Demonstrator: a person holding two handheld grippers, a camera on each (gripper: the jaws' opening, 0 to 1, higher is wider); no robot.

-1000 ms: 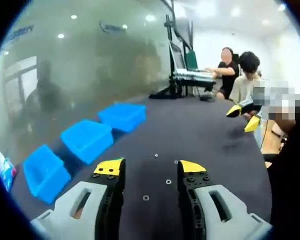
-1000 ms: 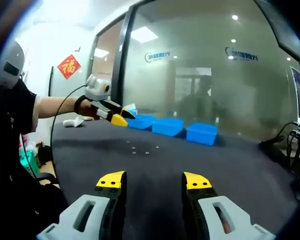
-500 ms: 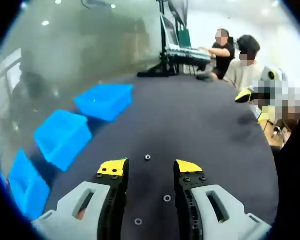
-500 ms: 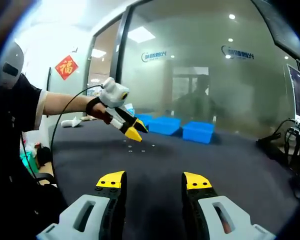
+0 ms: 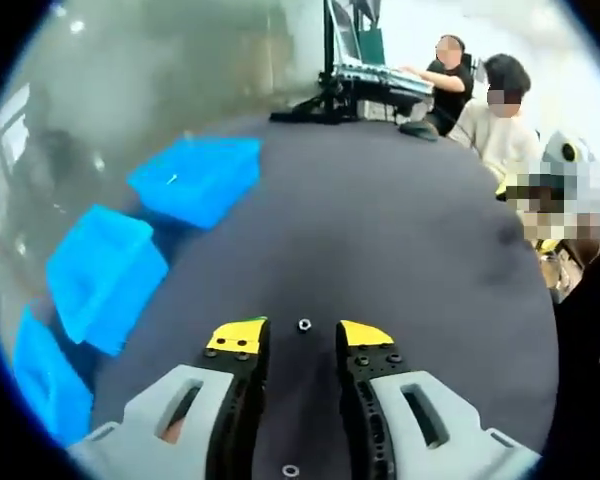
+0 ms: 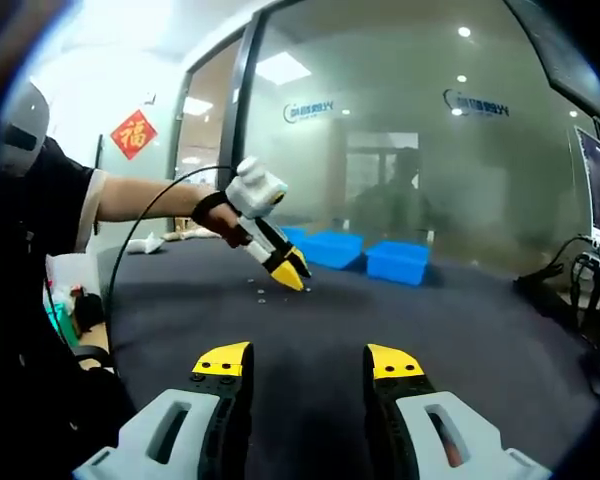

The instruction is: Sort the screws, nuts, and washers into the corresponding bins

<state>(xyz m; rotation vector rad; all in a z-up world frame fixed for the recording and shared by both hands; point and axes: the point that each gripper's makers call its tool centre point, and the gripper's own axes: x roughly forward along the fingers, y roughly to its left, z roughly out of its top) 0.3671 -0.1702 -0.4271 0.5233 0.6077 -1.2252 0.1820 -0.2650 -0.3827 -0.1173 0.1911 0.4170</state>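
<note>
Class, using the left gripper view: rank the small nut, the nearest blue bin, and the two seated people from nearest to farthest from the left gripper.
1. Small nut, just ahead, between the jaw tips of the left gripper.
2. Blue bin, left on the table.
3. Seated people, beyond the table's far end, upper right.
</note>
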